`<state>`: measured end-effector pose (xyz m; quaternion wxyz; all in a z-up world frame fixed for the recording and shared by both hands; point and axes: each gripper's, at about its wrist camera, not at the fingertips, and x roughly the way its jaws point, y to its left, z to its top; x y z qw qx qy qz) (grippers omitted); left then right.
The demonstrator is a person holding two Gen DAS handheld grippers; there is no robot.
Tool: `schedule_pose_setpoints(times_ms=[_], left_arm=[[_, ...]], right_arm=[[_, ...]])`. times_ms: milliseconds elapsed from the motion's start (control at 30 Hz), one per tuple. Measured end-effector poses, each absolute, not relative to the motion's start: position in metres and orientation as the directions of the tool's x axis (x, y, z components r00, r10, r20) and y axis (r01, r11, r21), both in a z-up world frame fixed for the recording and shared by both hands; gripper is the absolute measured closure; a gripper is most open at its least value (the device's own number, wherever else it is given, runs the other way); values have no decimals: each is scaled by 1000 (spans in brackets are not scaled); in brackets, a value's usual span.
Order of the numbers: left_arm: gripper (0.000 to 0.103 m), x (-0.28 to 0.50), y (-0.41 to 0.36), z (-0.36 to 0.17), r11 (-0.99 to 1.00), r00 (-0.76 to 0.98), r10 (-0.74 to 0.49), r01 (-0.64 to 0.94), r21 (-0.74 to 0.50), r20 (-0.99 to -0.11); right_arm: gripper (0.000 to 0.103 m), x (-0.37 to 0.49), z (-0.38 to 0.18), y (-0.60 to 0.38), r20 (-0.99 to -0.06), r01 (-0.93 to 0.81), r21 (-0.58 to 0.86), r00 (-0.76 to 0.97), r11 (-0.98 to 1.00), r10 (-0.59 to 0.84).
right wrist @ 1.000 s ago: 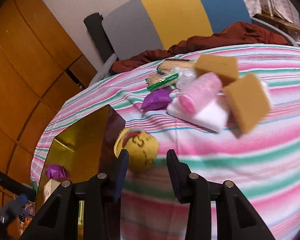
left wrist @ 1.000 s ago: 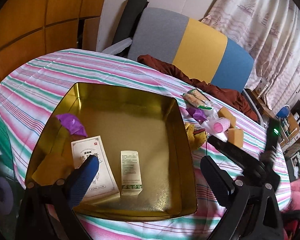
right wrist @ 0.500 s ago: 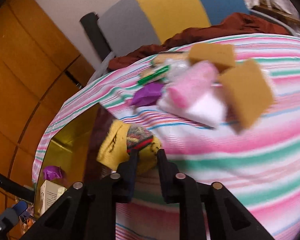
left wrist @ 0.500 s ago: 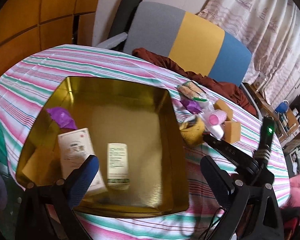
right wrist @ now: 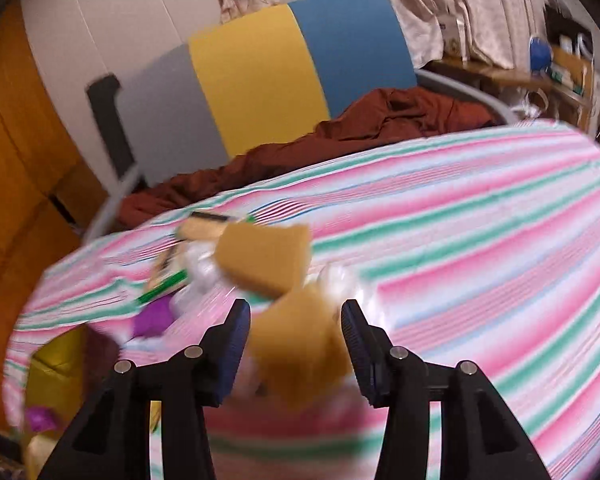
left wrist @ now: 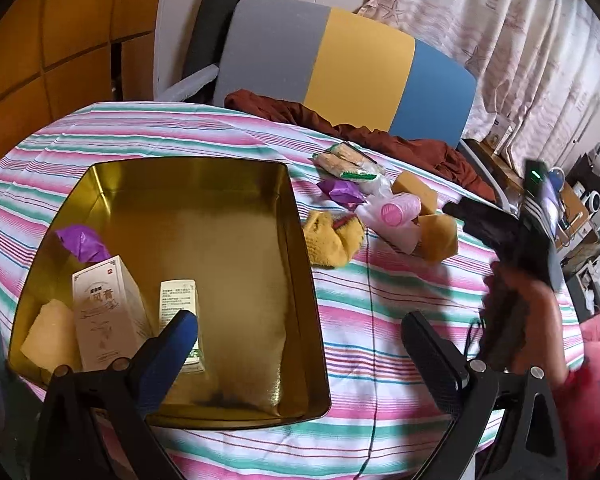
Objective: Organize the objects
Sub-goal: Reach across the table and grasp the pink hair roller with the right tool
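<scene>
A gold tin tray (left wrist: 300, 264) on the striped tablecloth holds two white boxes (left wrist: 108, 312), a purple wrapper (left wrist: 82, 238) and a pale sponge (left wrist: 46, 340). My left gripper (left wrist: 300, 340) is open above the tray's near edge. A yellow sock (left wrist: 332, 238) lies just right of the tray. Beyond it lie a pink roll (left wrist: 396, 210), sponges (left wrist: 438, 232) and a snack pack (left wrist: 346, 160). My right gripper (right wrist: 296, 328) is open, its fingers either side of a yellow sponge (right wrist: 296, 340); the view is blurred. The right gripper also shows in the left wrist view (left wrist: 500, 228).
A chair back (left wrist: 340, 64) in grey, yellow and blue stands behind the table with a brown cloth (left wrist: 356, 132) draped at its foot. Curtains and cluttered shelves are at the right. Wooden panels are at the left.
My right gripper let go of the yellow sock, which now lies beside the tray, and moved right to straddle a yellow sponge with its jaws open. The left gripper drew back slightly.
</scene>
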<state>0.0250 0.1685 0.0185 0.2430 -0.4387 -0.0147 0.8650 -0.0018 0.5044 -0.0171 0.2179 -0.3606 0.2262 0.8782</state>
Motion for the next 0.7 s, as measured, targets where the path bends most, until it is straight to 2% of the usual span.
schedule_pose_setpoints(times_ms=[100, 233, 367, 533, 700], left_arm=[[1, 26, 166, 19, -885, -499, 429, -400, -239, -753], [1, 25, 164, 17, -886, -494, 433, -389, -254, -754], [1, 23, 170, 15, -879, -480, 447, -395, -269, -755], [1, 30, 187, 13, -857, -455, 478, -431, -284, -752], [1, 38, 202, 13, -842, -437, 484, -469, -267, -758]], right_arm=[[55, -10, -30, 506, -762, -562, 207, -606, -801, 228], [54, 30, -26, 492, -721, -517, 189, -650, -835, 240], [52, 91, -22, 489, -694, -559, 121, -638, -820, 333], [51, 145, -41, 506, -736, -574, 245, -635, -781, 236], [50, 166, -34, 508, -674, -543, 312, -705, -780, 221]])
